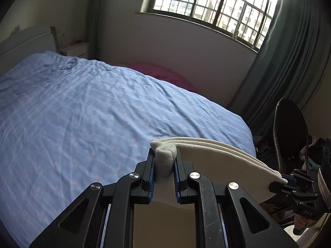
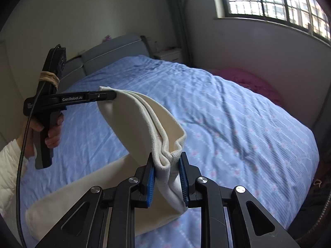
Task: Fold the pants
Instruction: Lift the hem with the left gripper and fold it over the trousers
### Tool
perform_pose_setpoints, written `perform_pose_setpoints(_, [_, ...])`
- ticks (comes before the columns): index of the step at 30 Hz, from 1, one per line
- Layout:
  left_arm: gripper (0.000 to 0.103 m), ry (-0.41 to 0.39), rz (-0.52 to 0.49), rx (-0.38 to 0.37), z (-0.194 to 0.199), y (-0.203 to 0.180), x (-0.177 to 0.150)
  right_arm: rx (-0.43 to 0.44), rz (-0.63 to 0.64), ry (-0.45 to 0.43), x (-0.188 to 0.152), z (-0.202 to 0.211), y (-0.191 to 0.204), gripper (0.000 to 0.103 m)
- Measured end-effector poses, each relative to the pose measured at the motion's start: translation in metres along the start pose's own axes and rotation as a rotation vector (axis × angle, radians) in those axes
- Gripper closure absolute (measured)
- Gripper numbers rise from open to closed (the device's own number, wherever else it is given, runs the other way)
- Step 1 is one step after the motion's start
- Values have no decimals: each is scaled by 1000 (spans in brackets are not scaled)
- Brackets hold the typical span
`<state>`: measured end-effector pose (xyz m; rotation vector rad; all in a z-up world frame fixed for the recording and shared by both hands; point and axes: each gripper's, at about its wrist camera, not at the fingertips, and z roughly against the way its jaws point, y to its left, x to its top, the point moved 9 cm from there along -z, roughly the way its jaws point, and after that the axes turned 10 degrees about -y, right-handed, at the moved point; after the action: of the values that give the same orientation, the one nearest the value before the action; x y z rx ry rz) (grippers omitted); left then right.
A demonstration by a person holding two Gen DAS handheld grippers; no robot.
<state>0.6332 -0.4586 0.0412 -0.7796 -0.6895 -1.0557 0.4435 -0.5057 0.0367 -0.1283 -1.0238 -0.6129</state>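
Note:
Cream pants [image 1: 223,161] hang folded in layers between my two grippers, lifted above the blue bed [image 1: 82,113]. My left gripper [image 1: 165,155] is shut on a bunched ribbed edge at one corner. At the right of the left wrist view, my right gripper [image 1: 283,183] pinches the other corner. In the right wrist view my right gripper [image 2: 166,159] is shut on the ribbed edge of the pants [image 2: 134,119]. My left gripper [image 2: 112,95], held by a hand in a white sleeve, clamps the far corner. The fabric's lower part trails onto the sheet at lower left.
The bed [image 2: 238,124] carries a wrinkled blue patterned sheet. A pink blanket [image 2: 244,80] lies beyond its far side under the barred window [image 1: 209,2]. A white nightstand [image 1: 77,49] and grey headboard [image 2: 111,53] stand at the far end. Green curtain [image 1: 285,62] and a black chair [image 1: 289,128] are right.

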Motion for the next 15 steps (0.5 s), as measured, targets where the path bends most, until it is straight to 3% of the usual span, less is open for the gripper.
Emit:
perform_pose_setpoints(7, [87, 1, 58, 27, 65, 42, -63, 40, 138, 33, -38, 26, 98, 81])
perform_pose_setpoints(15, [87, 9, 141, 46, 104, 89, -134, 114, 230, 133, -111, 25, 188, 81])
